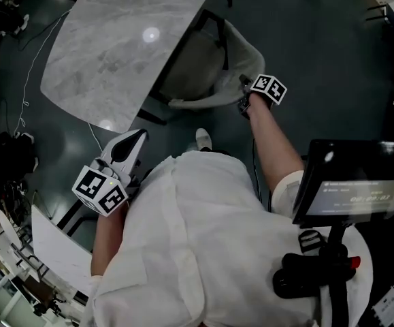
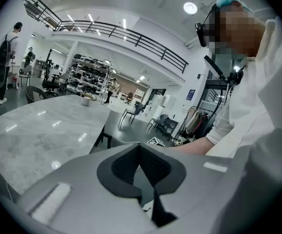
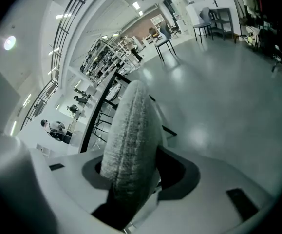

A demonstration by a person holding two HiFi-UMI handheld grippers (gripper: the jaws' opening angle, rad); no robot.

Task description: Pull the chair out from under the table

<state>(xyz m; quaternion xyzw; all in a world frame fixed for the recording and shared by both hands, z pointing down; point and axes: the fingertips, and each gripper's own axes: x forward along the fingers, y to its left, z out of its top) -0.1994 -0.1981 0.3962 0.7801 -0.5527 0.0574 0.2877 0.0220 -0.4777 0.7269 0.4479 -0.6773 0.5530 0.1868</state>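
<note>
The chair (image 1: 197,67), in pale fabric on a dark frame, stands tucked under the grey marble table (image 1: 115,46). Its curved back rim (image 1: 207,101) faces me. My right gripper (image 1: 241,92) reaches over that rim at its right end. In the right gripper view the fuzzy chair back (image 3: 131,135) stands upright between the spread jaws of this gripper (image 3: 141,177), with a dark gap on its right side. My left gripper (image 1: 137,139) hovers by the table's near edge, apart from the chair. Its jaws (image 2: 143,165) meet with nothing in them; the table top (image 2: 38,130) lies beyond.
A dark screen on a stand (image 1: 353,182) is at my right. A white board (image 1: 54,244) and cluttered gear (image 1: 6,162) lie to my left, and a thin cable (image 1: 26,80) runs over the floor. My foot (image 1: 203,139) is just behind the chair. Distant chairs (image 2: 131,113) and people (image 2: 4,52) show.
</note>
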